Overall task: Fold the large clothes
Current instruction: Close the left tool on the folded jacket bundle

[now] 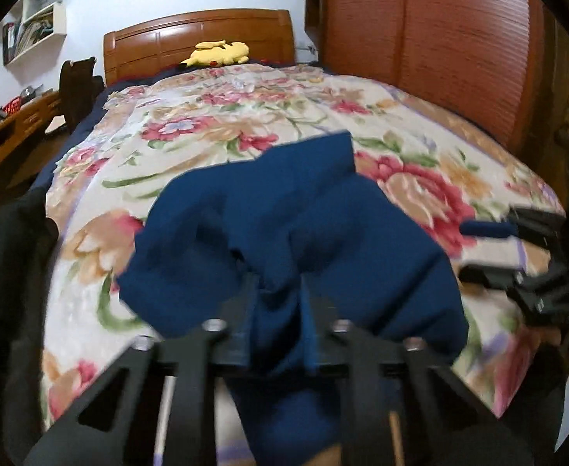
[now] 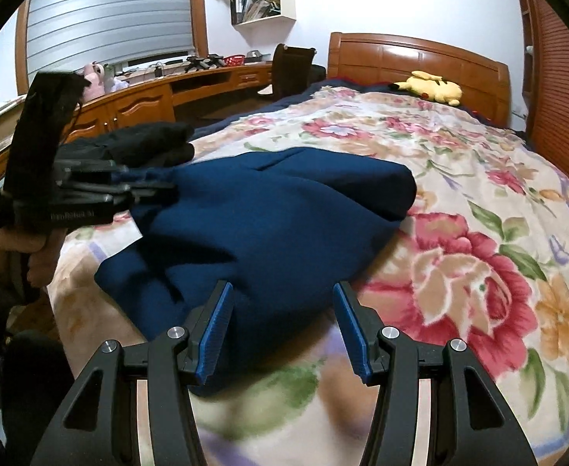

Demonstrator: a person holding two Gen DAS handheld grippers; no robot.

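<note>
Bedroom, wooden headboard (image 2: 416, 58) at the far end, floral bedspread (image 2: 479, 202) across the whole bed, yellow plush toy (image 2: 432, 87) by the headboard, desk (image 2: 191, 81) and shelves along the left wall. Dark blue garment (image 2: 269, 217) bunched near the foot of the bed, part lying on the spread, part lifted. Left gripper (image 1: 278, 303) pinched tight on a fold of that cloth at its left end, blue fabric gathered between the pads and hanging over the jaws; seen in the right wrist view as a black tool in a hand (image 2: 16, 248), pulling the cloth leftward and slightly up. Right gripper (image 2: 282, 328) parted about halfway, empty, blue pads either side of the garment's near edge, seemingly just above or at the hem, not pressing on it; contact unclear through the blur. Long axis of the bundle running roughly left to right across the bed, from the clamped end toward the rounded fold at the right. Free near edge directly ahead of the right gripper, so nearer to the right hand; probably next a short reach forward and a close on that edge. Black clothing (image 2: 148, 143) piled beyond the left gripper, well clear of the right one.
</note>
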